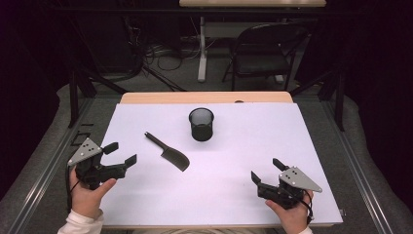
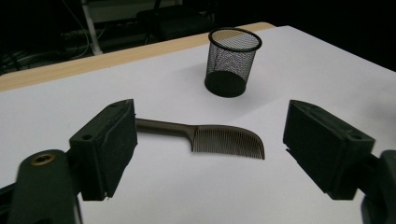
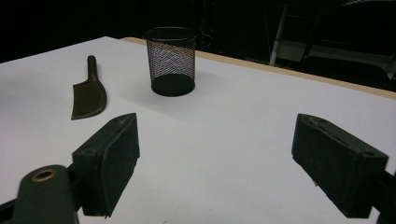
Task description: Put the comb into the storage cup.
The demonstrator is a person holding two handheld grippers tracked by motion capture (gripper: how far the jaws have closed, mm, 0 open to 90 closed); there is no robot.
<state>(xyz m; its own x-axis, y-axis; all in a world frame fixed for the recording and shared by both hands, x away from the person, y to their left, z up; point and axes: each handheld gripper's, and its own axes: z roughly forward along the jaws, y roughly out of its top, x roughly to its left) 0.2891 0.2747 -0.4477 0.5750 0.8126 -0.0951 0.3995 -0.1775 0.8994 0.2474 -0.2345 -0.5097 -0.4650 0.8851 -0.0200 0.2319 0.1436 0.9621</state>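
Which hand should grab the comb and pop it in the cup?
Probably the left. The left gripper is open and sits close to the comb, which lies right between its jaws in its own view. The right gripper is open too, but farther off. The cup stands upright beyond the comb.

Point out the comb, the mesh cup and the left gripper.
comb (image 2: 229,141): left gripper view, on the teeth.
mesh cup (image 1: 201,124): high view, on its side wall.
left gripper (image 1: 121,153): high view, midway between its fingertips.

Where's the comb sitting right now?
In the high view the comb lies flat on the white table, left of centre, just near-left of the mesh cup and ahead of the open left gripper.
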